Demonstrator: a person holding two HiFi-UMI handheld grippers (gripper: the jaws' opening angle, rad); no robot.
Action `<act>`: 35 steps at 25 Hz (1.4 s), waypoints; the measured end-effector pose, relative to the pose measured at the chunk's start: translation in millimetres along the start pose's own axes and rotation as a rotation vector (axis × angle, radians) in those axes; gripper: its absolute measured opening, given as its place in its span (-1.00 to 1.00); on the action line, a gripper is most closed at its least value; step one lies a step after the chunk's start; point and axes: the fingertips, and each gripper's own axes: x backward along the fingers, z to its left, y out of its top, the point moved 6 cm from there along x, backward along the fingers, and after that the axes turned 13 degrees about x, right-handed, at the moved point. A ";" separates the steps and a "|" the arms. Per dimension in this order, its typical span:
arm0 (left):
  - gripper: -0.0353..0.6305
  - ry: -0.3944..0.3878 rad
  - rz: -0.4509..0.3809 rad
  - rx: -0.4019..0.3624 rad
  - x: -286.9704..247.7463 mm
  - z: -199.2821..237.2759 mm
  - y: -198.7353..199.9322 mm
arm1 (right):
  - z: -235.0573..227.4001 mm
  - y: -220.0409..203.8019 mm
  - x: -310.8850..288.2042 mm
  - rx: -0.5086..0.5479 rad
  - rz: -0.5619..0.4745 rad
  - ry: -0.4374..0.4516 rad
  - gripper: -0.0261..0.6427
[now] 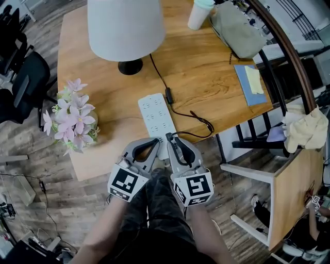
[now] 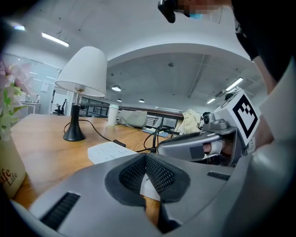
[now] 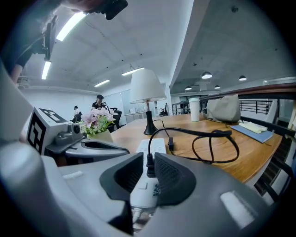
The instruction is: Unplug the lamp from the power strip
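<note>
A lamp with a white shade (image 1: 125, 27) and black base (image 1: 130, 67) stands at the back of the wooden table (image 1: 211, 77). Its black cord (image 1: 178, 111) loops to a black plug (image 1: 168, 136) standing in the near part of the white power strip (image 1: 153, 116). My right gripper (image 1: 172, 140) is open with the plug (image 3: 149, 163) between its pads, a thin gap on each side. My left gripper (image 1: 154, 142) is at the strip's near left edge. Its pads (image 2: 159, 176) meet at the tips, with a white corner of the strip (image 2: 150, 189) between them.
A pot of pink flowers (image 1: 72, 116) stands left of the strip. A cup (image 1: 200, 13), a grey bag (image 1: 237, 28) and a blue notebook (image 1: 250, 85) sit at the back right. A black chair (image 1: 258, 142) is beyond the right edge.
</note>
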 end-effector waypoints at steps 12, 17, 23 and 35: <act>-0.90 0.099 0.148 -0.081 -21.3 5.6 -6.0 | -3.7 -9.3 -14.4 -0.005 0.051 0.039 -0.70; -0.90 0.120 0.210 -0.137 -30.8 4.8 -7.2 | -3.1 -10.3 -17.4 -0.012 0.062 0.040 -0.70; -0.90 0.142 0.234 -0.178 -35.0 4.1 -7.7 | -1.3 -9.2 -17.3 -0.012 0.062 0.009 -0.70; -0.90 0.119 0.245 -0.166 -34.7 5.9 -7.7 | -3.7 -10.4 -16.3 0.032 0.070 0.004 -0.71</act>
